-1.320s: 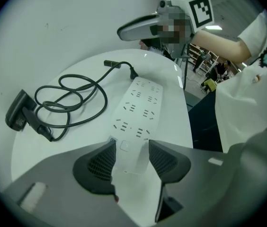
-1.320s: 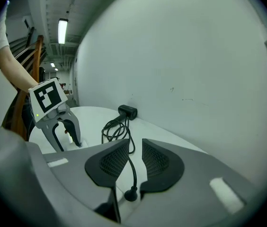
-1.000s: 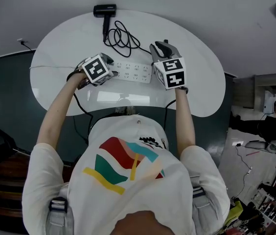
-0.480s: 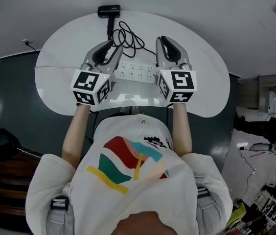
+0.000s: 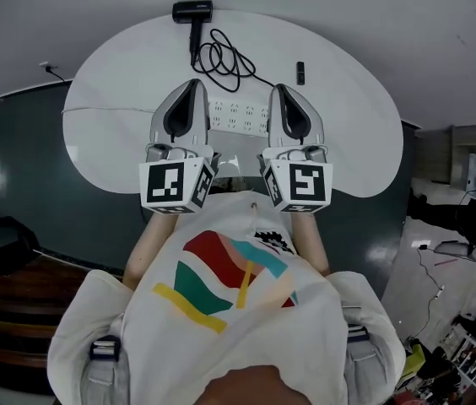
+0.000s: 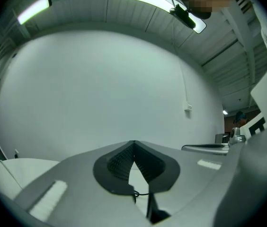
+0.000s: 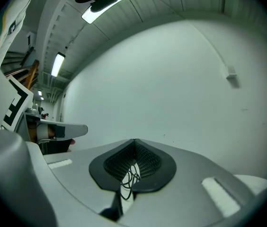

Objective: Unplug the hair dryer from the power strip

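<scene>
The black hair dryer lies at the far edge of the white oval table. Its coiled cord lies just in front of it. A small black plug rests on the tabletop, apart from the white power strip. My left gripper and right gripper are held level above the strip's two ends. Both have just been closing and are now shut with nothing between the jaws. Below the shut left gripper a bit of cord shows. The coil shows under the right gripper.
A plain white wall fills both gripper views. Dark floor surrounds the table. A cluttered area with cables and shelves lies at the right. A thin cable runs along the floor at the far left.
Both grippers have risen from the power strip and turned level, and their jaws have closed empty. The black plug now shows on the table right of the right gripper.
</scene>
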Tool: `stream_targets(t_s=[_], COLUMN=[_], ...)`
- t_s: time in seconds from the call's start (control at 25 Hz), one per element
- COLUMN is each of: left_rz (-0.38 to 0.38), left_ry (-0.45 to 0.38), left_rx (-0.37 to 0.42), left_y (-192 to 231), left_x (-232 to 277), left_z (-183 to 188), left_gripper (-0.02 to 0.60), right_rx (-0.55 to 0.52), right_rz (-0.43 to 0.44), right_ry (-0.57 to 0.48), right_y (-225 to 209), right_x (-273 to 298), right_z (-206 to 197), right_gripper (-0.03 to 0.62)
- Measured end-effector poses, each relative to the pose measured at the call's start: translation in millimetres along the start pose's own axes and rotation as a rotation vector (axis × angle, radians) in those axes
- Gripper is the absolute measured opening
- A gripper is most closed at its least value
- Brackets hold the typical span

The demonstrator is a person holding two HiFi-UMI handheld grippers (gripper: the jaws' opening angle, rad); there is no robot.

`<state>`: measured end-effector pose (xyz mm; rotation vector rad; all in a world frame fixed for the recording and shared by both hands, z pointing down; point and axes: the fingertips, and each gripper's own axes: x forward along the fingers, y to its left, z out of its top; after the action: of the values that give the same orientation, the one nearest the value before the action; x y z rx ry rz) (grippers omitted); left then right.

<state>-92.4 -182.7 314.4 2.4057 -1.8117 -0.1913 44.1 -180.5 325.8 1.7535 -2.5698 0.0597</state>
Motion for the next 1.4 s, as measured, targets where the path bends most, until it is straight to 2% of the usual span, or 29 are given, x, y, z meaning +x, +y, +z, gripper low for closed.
stream_targets(t_s=[0.56,1.04,1.4], left_rz=[0.018,0.023,0.010], left_ry=[0.029,0.030,0.026], left_rx=[0.000,-0.011,0.000], left_y=[3,4,-3], left_x=[-5,-5,-4], left_z=[-14,-13,-9], left_gripper=[-0.002,-0.002,-0.002], right_rx=[-0.003,-0.017,-0.004], right_rz=[0.041,0.038,0.003], right_ry=[0.039,0.053,0.057], right_y=[10,2,-17], right_x=[-6,-4,-6], right_z=[-13,-18,-19], right_gripper=[0.012,0.012,0.012])
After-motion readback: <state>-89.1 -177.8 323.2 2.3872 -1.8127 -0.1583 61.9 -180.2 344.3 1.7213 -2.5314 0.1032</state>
